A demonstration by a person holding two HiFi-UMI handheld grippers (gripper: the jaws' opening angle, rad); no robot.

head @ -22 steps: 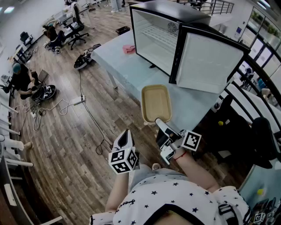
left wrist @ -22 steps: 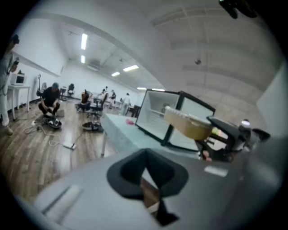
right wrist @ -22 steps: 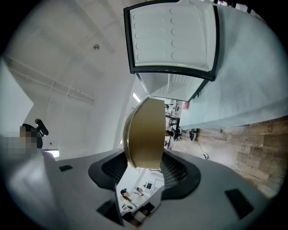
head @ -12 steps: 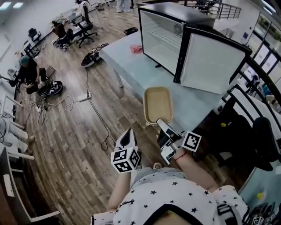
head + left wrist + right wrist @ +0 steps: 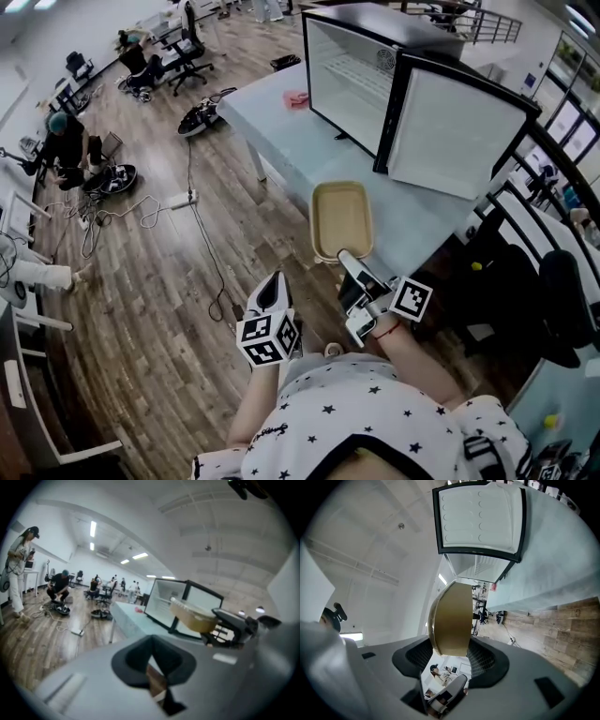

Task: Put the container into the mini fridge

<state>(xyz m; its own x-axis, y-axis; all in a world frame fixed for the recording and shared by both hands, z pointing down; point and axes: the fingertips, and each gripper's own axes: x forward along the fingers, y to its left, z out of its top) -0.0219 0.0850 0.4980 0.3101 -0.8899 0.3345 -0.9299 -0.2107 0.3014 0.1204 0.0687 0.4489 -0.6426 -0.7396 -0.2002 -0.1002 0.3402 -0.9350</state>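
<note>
A shallow tan container (image 5: 342, 217) hangs over the near edge of the pale table (image 5: 281, 131), its near end clamped in my right gripper (image 5: 350, 260). The right gripper view shows the container (image 5: 451, 618) edge-on between the two dark pads of that gripper (image 5: 450, 654). Beyond it stands the black mini fridge (image 5: 361, 80) with its door (image 5: 459, 131) swung open to the right and a wire shelf inside. My left gripper (image 5: 268, 292) hangs over the wooden floor to the left of the container, jaws together with nothing between them (image 5: 152, 660).
A pink object (image 5: 297, 98) lies on the table left of the fridge. Cables and gear (image 5: 202, 117) are spread on the wooden floor to the left, with people and office chairs farther back. A dark chair (image 5: 553, 300) stands at the right.
The head view has drifted slightly. The container stays clamped in the right gripper in front of the open fridge; the left gripper has hardly moved.
</note>
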